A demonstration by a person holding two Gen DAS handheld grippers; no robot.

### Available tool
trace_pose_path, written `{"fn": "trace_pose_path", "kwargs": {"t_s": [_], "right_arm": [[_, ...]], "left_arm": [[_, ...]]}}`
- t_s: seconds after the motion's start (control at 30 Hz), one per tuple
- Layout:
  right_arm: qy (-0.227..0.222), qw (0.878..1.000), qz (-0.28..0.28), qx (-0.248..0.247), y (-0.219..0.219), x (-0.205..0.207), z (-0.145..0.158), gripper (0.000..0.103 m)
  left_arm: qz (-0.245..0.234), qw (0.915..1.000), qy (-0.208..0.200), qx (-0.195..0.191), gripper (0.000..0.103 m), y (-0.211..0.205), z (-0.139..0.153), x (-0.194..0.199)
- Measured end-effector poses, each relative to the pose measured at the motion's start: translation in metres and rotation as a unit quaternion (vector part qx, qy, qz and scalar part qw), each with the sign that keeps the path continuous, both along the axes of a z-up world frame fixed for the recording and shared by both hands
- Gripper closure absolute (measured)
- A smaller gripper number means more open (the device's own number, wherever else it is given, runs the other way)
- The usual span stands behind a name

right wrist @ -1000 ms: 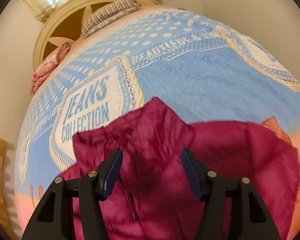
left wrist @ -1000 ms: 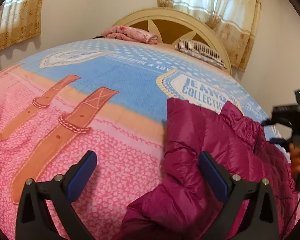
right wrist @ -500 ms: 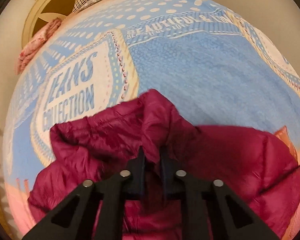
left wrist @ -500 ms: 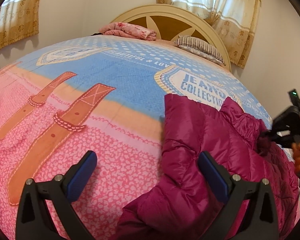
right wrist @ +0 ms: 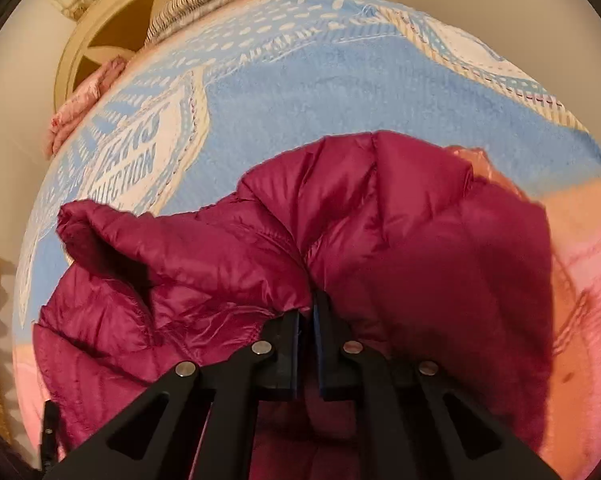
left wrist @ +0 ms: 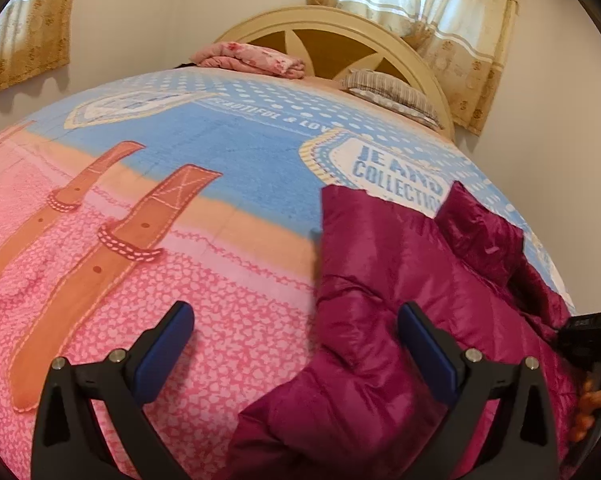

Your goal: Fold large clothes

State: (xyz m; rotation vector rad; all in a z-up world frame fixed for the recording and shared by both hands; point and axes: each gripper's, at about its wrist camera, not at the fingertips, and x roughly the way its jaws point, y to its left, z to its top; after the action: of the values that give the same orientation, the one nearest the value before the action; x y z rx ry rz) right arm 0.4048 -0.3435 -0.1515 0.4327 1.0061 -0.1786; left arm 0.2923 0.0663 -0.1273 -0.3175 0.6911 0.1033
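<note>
A: Could you tell what your right gripper had? The pinch point was buried in fabric.

B: You'd clamped its pads on a fold of the magenta puffer jacket, pointing steeply down at the bed.

A: And your left gripper?

B: Jaws spread wide, gripping nothing; the jacket sat under its right finger, hem cut off below.

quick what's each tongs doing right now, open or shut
left tongs: open, holding nothing, one pad over the magenta quilted puffer jacket.
right tongs: shut on a fold of the jacket.
</note>
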Motion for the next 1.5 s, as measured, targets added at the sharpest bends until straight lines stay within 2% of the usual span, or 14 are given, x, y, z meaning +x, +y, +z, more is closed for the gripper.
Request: {"fn": "trace_pose_path", "kwargs": {"t_s": [0.13, 0.27, 0.33, 0.4, 0.53, 0.7, 0.77, 0.83, 0.87, 0.93, 1.0, 1.13, 1.3, 1.5], "right_arm": [[-0.076, 0.997, -0.003, -0.006, 0.000, -0.020, -0.009, 0.098], [-0.094, 0.995, -0.009, 0.024, -0.011, -0.025, -0.010, 0.098], [-0.098, 0.995, -0.009, 0.030, -0.014, -0.027, -0.011, 0.098], [-0.101, 0.994, -0.009, 0.033, -0.015, -0.028, -0.011, 0.097], [-0.110, 0.993, -0.012, 0.048, -0.016, -0.031, -0.012, 0.097], [-0.118, 0.991, -0.013, 0.061, -0.019, -0.032, -0.014, 0.097], [-0.119, 0.991, -0.013, 0.063, -0.019, -0.033, -0.015, 0.097], [-0.121, 0.990, -0.013, 0.067, -0.020, -0.033, -0.015, 0.097], [-0.121, 0.990, -0.013, 0.069, -0.021, -0.033, -0.015, 0.097], [-0.121, 0.990, -0.013, 0.072, -0.021, -0.033, -0.016, 0.097], [-0.122, 0.990, -0.013, 0.074, -0.022, -0.033, -0.016, 0.097], [-0.121, 0.990, -0.013, 0.075, -0.023, -0.032, -0.016, 0.097], [-0.119, 0.990, -0.011, 0.073, -0.023, -0.031, -0.016, 0.097], [-0.118, 0.990, -0.011, 0.070, -0.021, -0.033, -0.013, 0.097]], "left_arm": [[-0.059, 0.9982, -0.007, 0.010, 0.000, -0.015, 0.018, 0.003], [-0.117, 0.9926, -0.028, 0.016, 0.000, -0.047, 0.063, 0.024], [-0.150, 0.9885, -0.012, 0.015, 0.000, -0.072, 0.079, 0.051], [-0.171, 0.9843, 0.016, 0.041, 0.000, -0.099, 0.080, 0.074], [-0.208, 0.9714, 0.060, 0.099, 0.000, -0.164, 0.056, 0.115], [-0.168, 0.9726, 0.123, 0.104, 0.000, -0.188, 0.024, 0.162], [-0.128, 0.9761, 0.141, 0.105, 0.008, -0.180, 0.017, 0.172], [-0.098, 0.9796, 0.162, 0.069, 0.035, -0.162, 0.015, 0.176], [-0.095, 0.9807, 0.165, 0.045, 0.042, -0.155, 0.014, 0.174], [-0.102, 0.9815, 0.161, 0.012, 0.070, -0.139, 0.018, 0.166], [-0.110, 0.9813, 0.158, -0.001, 0.081, -0.130, 0.022, 0.153], [-0.096, 0.9872, 0.125, -0.022, 0.083, -0.115, 0.031, 0.113], [-0.082, 0.9864, 0.138, -0.038, 0.079, -0.104, 0.003, 0.114], [-0.083, 0.9934, 0.075, 0.026, 0.079, -0.113, -0.011, 0.089]]}}
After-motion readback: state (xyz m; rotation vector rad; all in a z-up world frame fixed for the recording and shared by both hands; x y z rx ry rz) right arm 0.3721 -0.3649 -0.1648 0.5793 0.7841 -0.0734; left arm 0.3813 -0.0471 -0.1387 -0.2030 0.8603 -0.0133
